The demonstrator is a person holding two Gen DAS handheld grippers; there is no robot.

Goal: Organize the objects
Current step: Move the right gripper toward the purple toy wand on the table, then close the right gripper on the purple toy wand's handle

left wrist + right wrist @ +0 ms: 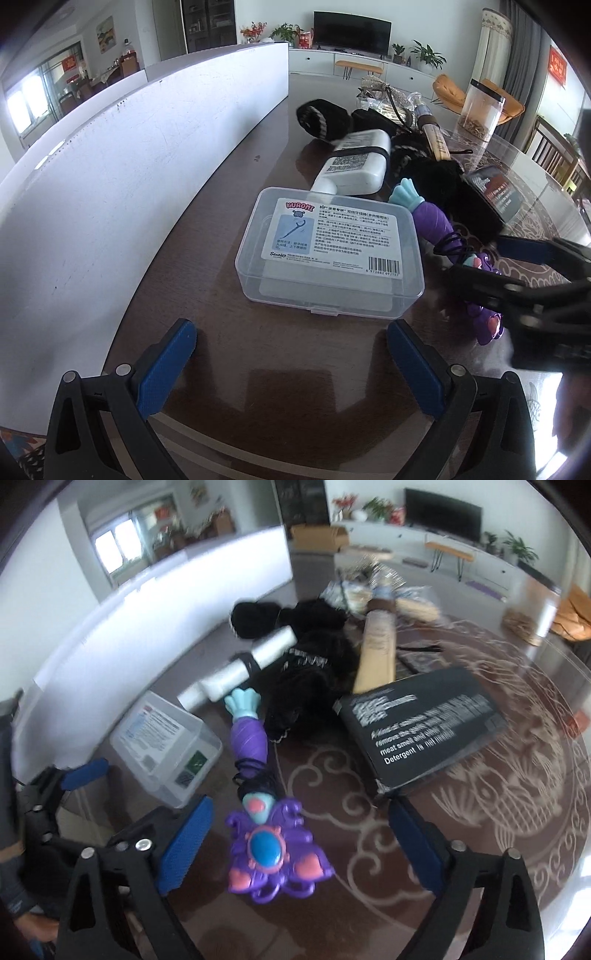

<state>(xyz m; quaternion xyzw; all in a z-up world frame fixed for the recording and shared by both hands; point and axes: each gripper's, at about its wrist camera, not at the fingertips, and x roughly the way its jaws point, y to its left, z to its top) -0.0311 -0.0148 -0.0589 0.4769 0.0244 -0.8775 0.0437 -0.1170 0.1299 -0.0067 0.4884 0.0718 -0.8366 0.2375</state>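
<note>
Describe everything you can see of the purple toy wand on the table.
The purple toy wand looks like moulded plastic: butterfly-shaped head with a blue oval gem and pink spots, ribbed purple handle, pale blue fan-shaped end. A black cord wraps its middle. It lies flat on the table, head between the right hand-held gripper open pads, untouched.

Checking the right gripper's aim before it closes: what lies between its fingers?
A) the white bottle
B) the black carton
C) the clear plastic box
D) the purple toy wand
D: in the right wrist view the purple wand's ornate head sits between the open blue fingers, which are not touching it; the clear box and black carton lie off to either side.
</note>
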